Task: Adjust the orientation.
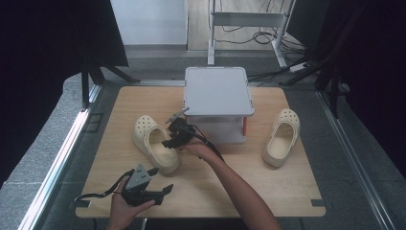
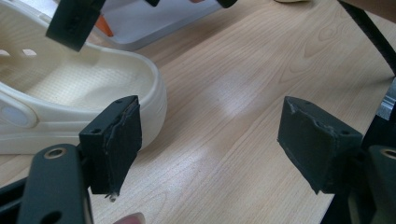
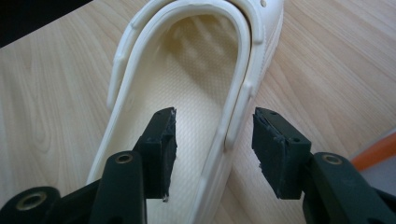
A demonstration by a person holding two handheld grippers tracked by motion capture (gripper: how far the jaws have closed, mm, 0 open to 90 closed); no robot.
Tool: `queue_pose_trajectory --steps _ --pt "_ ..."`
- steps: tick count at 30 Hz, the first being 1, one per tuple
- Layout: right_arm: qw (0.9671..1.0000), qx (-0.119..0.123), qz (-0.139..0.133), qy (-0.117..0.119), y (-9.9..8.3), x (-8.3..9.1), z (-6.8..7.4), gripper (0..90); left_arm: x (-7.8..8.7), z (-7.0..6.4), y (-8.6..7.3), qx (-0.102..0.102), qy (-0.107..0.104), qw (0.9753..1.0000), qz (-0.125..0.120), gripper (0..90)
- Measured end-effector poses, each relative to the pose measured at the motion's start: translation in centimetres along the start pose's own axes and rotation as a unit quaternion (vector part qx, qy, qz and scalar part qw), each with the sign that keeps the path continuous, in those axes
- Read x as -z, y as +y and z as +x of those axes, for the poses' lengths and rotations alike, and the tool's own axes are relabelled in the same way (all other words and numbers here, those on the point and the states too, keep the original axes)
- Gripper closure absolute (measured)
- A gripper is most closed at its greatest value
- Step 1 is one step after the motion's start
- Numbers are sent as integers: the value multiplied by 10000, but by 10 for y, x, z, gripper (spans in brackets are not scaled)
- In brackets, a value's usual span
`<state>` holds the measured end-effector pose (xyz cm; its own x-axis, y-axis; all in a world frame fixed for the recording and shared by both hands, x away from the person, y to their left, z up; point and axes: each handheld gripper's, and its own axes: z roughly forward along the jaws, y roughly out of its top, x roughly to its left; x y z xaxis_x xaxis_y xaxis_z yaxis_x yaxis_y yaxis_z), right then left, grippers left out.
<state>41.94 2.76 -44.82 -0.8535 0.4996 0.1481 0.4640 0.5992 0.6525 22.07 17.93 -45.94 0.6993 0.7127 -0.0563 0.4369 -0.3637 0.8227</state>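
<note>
The right gripper sits over the left-hand clog on the wooden table, jaws spread astride its side wall, apparently positioned to pinch that rim for lifting, while the left gripper waits spread and empty just beside the clog's heel.

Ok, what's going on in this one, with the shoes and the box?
A person works two hand-held tongs at a wooden table. The right tongs are open, straddling the side wall of the left cream clog, one jaw inside the shoe and one outside, not yet closed. The left tongs hover open above the table near that clog's heel. A second clog lies to the right of a grey lidded box.
</note>
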Motion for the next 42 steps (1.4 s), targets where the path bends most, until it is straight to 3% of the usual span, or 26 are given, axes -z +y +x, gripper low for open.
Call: queue_pose_trajectory --steps 12,23,28,38,42 --pt "9995 -73 248 -191 18 -23 -4 548 -1 0 -1 -19 9 10000 25 221" --pt "9982 -218 460 -314 23 -35 -7 699 -1 0 -1 -21 14 10000 26 221" --pt "9970 -424 559 -336 24 -36 -9 749 -1 0 -1 -22 30 10000 17 221" --pt "9965 -706 326 -296 24 -33 -9 782 -3 -1 -1 -24 35 10000 48 221" --pt "9977 -615 170 -233 24 -24 -4 785 -2 0 -1 -38 75 10000 28 222"
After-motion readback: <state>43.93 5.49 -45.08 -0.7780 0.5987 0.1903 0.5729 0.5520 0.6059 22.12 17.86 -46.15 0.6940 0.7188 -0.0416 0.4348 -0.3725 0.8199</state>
